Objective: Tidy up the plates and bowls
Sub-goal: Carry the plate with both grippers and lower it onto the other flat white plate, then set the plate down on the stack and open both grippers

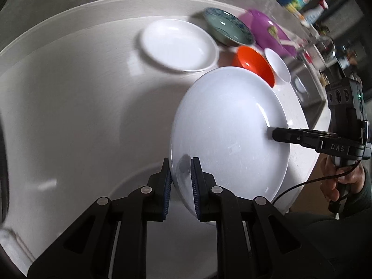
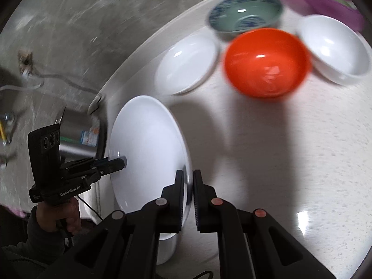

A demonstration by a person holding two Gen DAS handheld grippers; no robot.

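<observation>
A large white plate (image 1: 227,121) hangs tilted above the round white table (image 1: 69,107), held at opposite rims by both grippers. My left gripper (image 1: 181,171) is shut on its near rim; in the right wrist view the same gripper (image 2: 123,161) clamps the plate (image 2: 144,134) from the left. My right gripper (image 2: 189,183) is shut on the other rim and enters the left wrist view from the right (image 1: 270,133). Behind stand a shallow white plate (image 1: 177,45), a blue-green bowl (image 1: 227,26), an orange bowl (image 1: 253,64), a small white bowl (image 1: 277,66) and a purple bowl (image 1: 267,31).
Bottles (image 1: 300,0) and clutter line a counter beyond the table's far right. A metal canister (image 2: 76,134) stands on the floor past the table edge (image 2: 104,97). A person's hand (image 1: 344,181) grips the right tool's handle.
</observation>
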